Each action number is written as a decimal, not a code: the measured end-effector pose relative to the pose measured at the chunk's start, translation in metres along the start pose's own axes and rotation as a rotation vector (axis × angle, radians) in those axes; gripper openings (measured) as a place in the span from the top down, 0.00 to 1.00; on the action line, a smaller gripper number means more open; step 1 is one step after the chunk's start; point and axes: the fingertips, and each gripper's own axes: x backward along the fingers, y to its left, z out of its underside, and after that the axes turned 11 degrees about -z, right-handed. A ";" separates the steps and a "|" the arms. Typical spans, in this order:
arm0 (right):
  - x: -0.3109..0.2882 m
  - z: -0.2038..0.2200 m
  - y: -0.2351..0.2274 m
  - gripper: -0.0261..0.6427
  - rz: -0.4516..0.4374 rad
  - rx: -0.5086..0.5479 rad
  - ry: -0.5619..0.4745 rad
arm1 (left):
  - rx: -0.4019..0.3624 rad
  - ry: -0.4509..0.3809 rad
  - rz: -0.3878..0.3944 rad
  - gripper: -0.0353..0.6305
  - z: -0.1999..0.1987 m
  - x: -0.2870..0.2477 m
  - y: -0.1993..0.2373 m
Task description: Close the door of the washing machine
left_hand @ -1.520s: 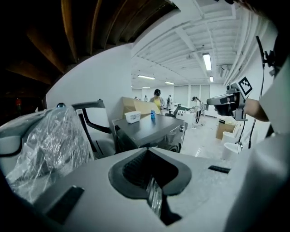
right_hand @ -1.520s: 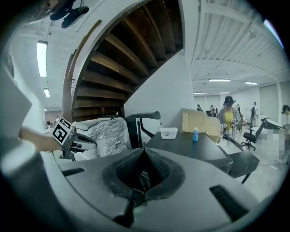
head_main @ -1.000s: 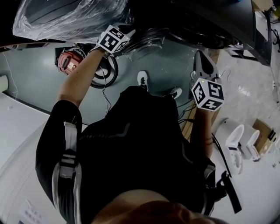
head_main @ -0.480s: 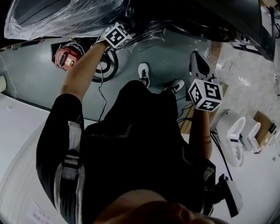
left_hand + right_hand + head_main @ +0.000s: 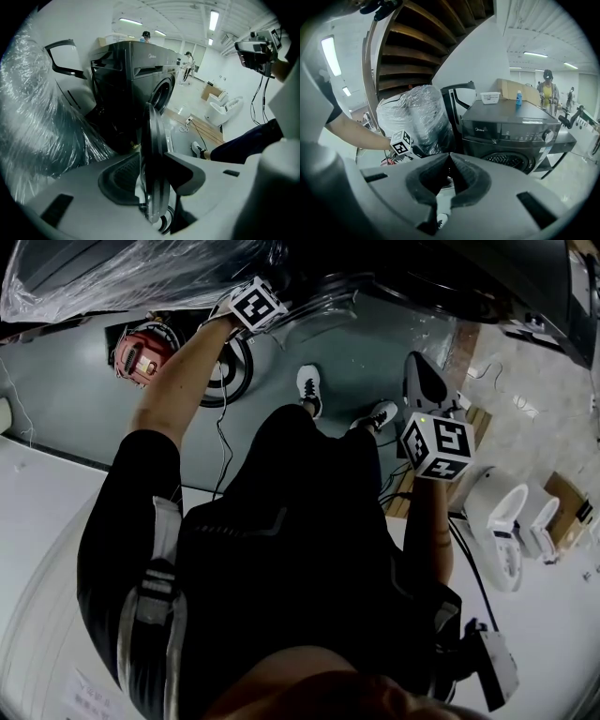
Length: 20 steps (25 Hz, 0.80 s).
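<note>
Your left gripper (image 5: pixel 152 157) stands released at the front of the dark washing machine (image 5: pixel 511 126), its jaws just opened wide, and the rim of the round door (image 5: pixel 153 123) stands edge-on between them. The door is swung out from the washing machine, not yet closed. Your right gripper (image 5: pixel 450 164) is clenched on nothing and faces the washing machine's front from well apart, with a plastic-wrapped bundle (image 5: pixel 417 117) just beside the washing machine.
</note>
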 end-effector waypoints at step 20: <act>0.009 0.021 -0.005 0.95 -0.013 -0.039 -0.003 | 0.048 0.028 -0.023 0.76 -0.002 0.000 -0.029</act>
